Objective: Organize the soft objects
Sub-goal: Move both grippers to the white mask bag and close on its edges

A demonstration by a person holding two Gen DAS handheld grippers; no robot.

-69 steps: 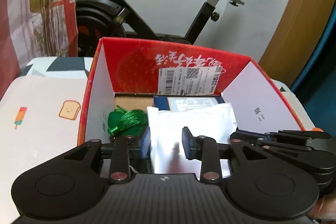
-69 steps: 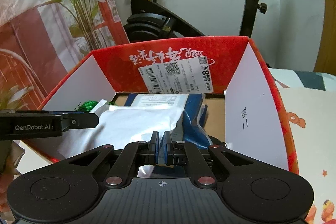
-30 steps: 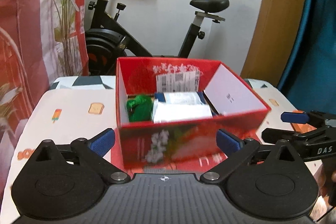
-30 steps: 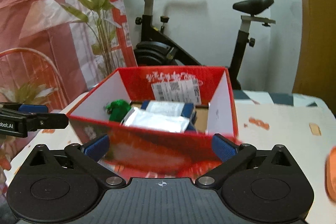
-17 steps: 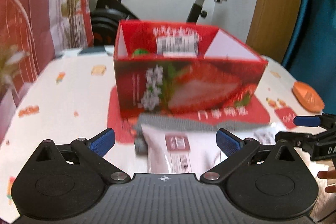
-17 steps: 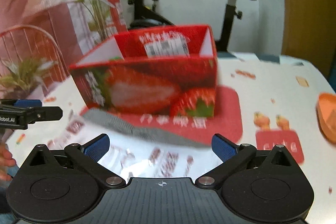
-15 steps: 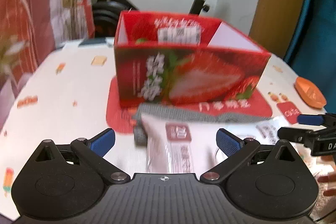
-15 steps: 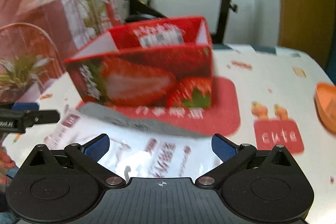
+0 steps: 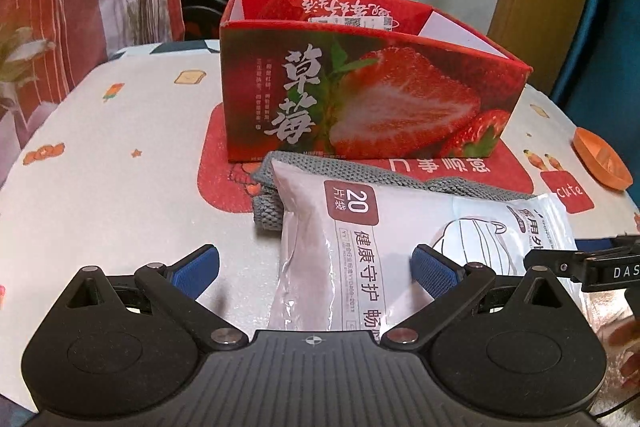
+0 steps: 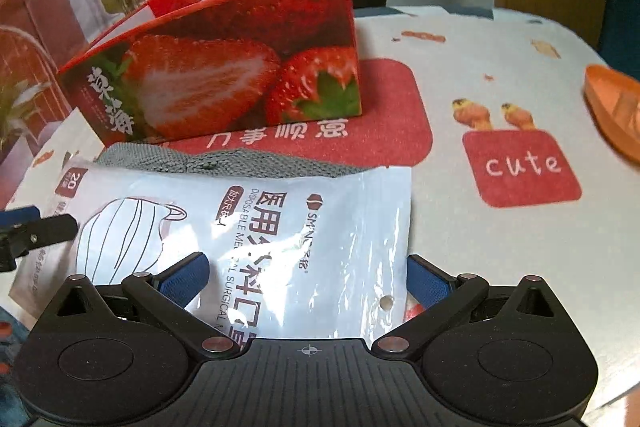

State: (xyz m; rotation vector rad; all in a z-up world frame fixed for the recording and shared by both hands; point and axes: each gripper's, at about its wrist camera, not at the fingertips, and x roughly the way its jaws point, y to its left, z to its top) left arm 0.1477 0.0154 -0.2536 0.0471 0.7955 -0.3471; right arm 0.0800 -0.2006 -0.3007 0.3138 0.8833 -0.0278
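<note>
My left gripper [image 9: 314,263] has its jaws spread wide and empty over the near-left end of the mask packet [image 9: 400,227]; my right gripper [image 10: 306,273] is just as wide apart, straddling the packet's other end with nothing pinched. The packet lies flat on the tablecloth [image 9: 120,187] just in front of the strawberry box [image 9: 360,95], its far edge overlapping a folded grey knitted cloth [image 9: 360,171] that sits between it and the box front. An orange dish [image 10: 612,115] lies well to the right of the box.

I judge this to be the approach to the next pick: the packet is the top soft item left outside the box. The next move calls for lowering one gripper onto a packet edge and closing on the slippery film without dragging the grey cloth along.

A couple of seconds ago both grippers were over the box, the right one pinched shut on a white pouch inside; since then I've let go, backed out and dropped low in front of the box.
</note>
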